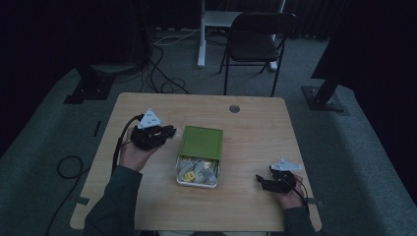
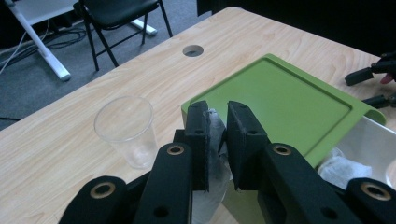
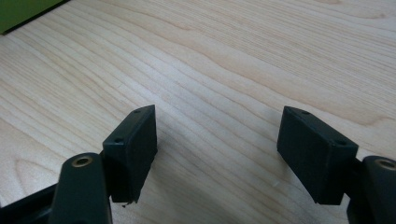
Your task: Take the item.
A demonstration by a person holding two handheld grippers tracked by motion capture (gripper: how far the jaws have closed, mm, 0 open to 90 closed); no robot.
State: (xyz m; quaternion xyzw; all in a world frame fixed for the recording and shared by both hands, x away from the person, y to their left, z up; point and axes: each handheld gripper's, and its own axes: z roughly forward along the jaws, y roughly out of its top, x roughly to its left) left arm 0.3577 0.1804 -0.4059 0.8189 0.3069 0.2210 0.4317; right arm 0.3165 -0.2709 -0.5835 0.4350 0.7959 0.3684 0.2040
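Left gripper [image 2: 217,140]: jaws drawn narrow and pinching a small white sachet [image 2: 215,133], probably a tea bag or wrapped packet; it sits just off the far-left corner of the green lid [image 2: 285,100], above the table.
Held sachet: looks light, thin and soft, its paper or film crumpling between the pads. My judgement is that it could tear or slip if squeezed at an edge, so a hold across its flat middle is the safer one.
Clear cup [image 2: 127,130]: stands upright on the table to the left of the green lid, near the held sachet but apart from it. It looks like thin plastic, light and easy to tip, so anything lowered in should go down through the mouth without touching the rim.
Green lid: lies slid back over the far part of the white tin [image 1: 196,183], leaving the near part uncovered.
Tin contents: more white sachets [image 1: 199,169] and something yellow [image 1: 187,174] lie loose below the lid's near edge; they are too small to name.
Right gripper [image 3: 217,154]: jaws spread wide with nothing between them, low over bare wood, well to the right of the green lid and nearer the person.
Table [image 1: 255,132]: pale wood, with a round cable hole [image 1: 234,108] beyond the lid.
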